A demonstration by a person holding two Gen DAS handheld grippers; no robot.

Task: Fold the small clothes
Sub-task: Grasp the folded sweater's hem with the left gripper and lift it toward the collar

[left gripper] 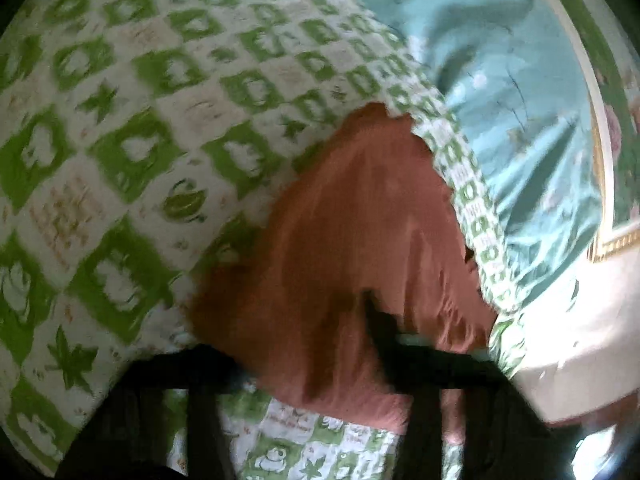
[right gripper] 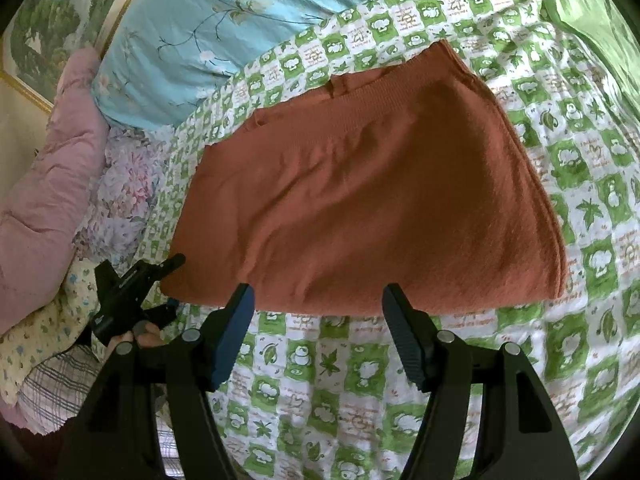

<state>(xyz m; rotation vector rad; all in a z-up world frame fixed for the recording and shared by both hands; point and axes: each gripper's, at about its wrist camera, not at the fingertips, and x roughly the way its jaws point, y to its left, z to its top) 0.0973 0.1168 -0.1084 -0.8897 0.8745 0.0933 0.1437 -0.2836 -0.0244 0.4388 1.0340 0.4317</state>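
Lying flat near green-checked bedspread's (right gripper: 592,208) left edge: folded rust garment (right gripper: 360,184), right gripper (right gripper: 316,296) released wide at its near hem, left gripper (right gripper: 174,280) at its corner, grip impossible to tell.

The garment (right gripper: 360,184) is plain rust-orange. The bedspread (right gripper: 580,200) beneath it is checked green and white with leaf and cartoon motifs. At the bed's far edge lie a light blue pillow (right gripper: 208,28) printed with flower sprigs and a pink quilt (right gripper: 44,184).
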